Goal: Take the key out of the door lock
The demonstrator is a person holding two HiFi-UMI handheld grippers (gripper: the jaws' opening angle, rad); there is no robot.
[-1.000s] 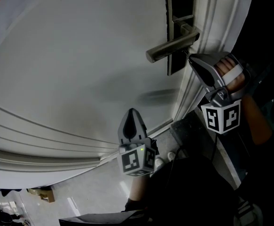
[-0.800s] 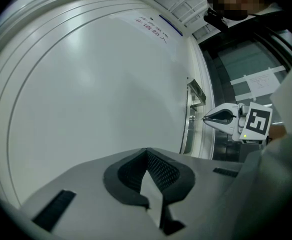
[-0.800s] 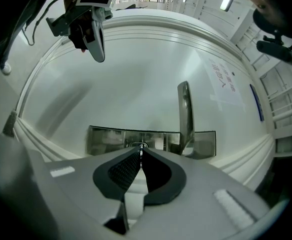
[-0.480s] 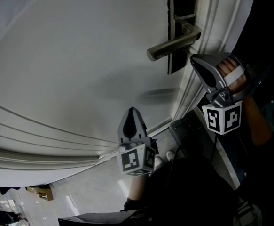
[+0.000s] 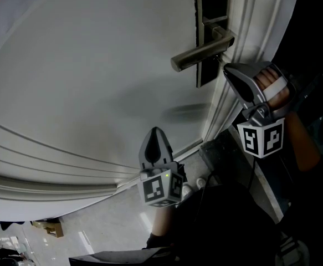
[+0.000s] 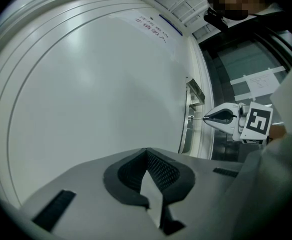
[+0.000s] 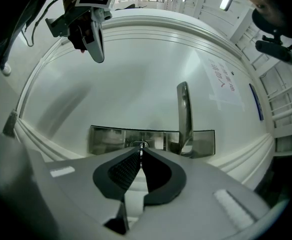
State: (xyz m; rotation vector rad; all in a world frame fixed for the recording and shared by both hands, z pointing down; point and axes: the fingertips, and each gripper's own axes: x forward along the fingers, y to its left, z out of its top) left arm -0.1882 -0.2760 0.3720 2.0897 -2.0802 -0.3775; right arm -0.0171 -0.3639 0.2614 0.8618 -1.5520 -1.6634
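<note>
- Left gripper (image 5: pixel 156 132) is closed and empty, beside the door (image 5: pixel 83 76).
- Handle (image 5: pixel 199 55) sticks out from the lock plate (image 7: pixel 108 139).
- Key (image 6: pixel 196 118) sits in the lock (image 7: pixel 137 144) under the handle, pinched between the right gripper's (image 5: pixel 226 68) jaws.

Right gripper (image 7: pixel 140 154) with dark pads pinched on a thin key (image 7: pixel 141 148), key tip at the keyhole of a steel lock plate (image 7: pixel 108 139), lever handle (image 7: pixel 184 111) just beside, white panelled door (image 7: pixel 135 79), paper notice (image 7: pixel 226 81), left gripper (image 7: pixel 97 54) at upper left.
</note>
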